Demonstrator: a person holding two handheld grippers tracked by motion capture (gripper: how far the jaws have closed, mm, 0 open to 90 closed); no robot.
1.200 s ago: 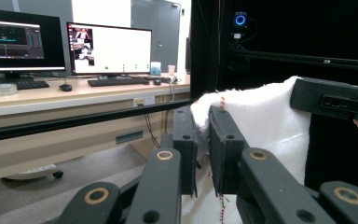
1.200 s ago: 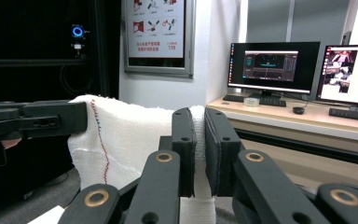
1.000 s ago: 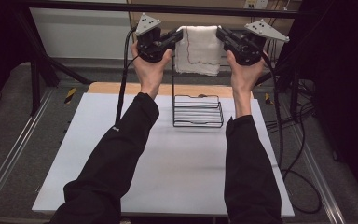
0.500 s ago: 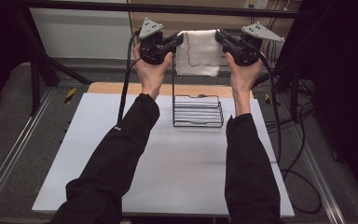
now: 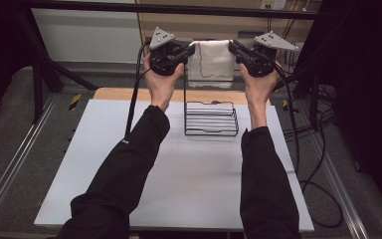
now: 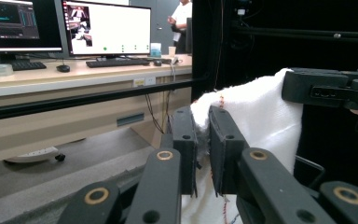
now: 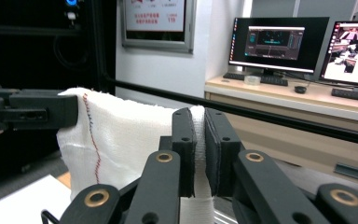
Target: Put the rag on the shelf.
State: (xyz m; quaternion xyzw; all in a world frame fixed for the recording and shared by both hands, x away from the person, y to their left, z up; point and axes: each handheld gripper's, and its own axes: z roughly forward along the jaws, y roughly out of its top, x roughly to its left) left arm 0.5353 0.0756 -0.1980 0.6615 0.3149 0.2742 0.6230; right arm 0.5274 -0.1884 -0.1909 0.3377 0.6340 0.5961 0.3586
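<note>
A white towel (image 5: 211, 62) with a red stitched line hangs stretched between both grippers, high above a black wire rack (image 5: 211, 118) on the white table. My left gripper (image 5: 189, 49) is shut on the towel's left top corner; in the left gripper view its jaws (image 6: 202, 135) pinch the cloth (image 6: 261, 112). My right gripper (image 5: 233, 47) is shut on the right top corner; in the right gripper view the towel (image 7: 121, 135) runs from between its jaws (image 7: 199, 140) toward the other gripper (image 7: 32, 112).
The white table top (image 5: 179, 174) lies below, with a wooden strip (image 5: 119, 93) along its far edge. Cables (image 5: 318, 149) trail off the right side. A black frame bar (image 5: 169, 7) crosses behind the towel. Desks with monitors (image 7: 279, 42) stand around.
Both grippers have lifted the towel slightly higher and farther from the rack. The grips are unchanged.
</note>
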